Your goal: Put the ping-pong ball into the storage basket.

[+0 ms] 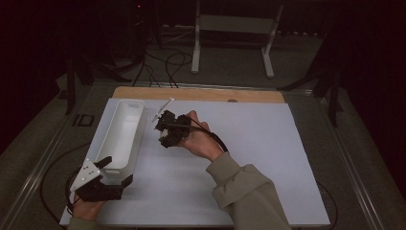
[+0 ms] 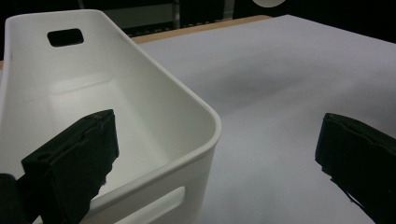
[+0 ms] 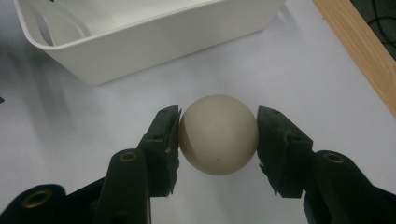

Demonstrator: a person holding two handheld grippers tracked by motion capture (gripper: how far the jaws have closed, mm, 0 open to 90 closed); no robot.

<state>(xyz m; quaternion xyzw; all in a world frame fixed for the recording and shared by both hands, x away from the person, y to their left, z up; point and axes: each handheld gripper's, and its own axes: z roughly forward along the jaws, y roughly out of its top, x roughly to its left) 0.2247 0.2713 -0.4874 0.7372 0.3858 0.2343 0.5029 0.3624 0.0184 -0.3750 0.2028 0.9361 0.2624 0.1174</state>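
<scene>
Right gripper view: right gripper (image 3: 218,135) pinches ball (image 3: 218,134) at its widest, bin (image 3: 140,32) at 11 o'clock; smooth round surface could squirt free; left gripper (image 2: 215,154) spread.

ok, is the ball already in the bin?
No, the ball sits clamped in the right hand-held gripper, outside the bin.

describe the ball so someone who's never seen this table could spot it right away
Start at the white sheet covering the table, then find the long white plastic bin along its left side. Just right of the bin, the right gripper is shut on a small, smooth, cream-white ball, pinched between its two black jaws. It is the one round thing there, warmer in tone than the bin and sheet.
</scene>
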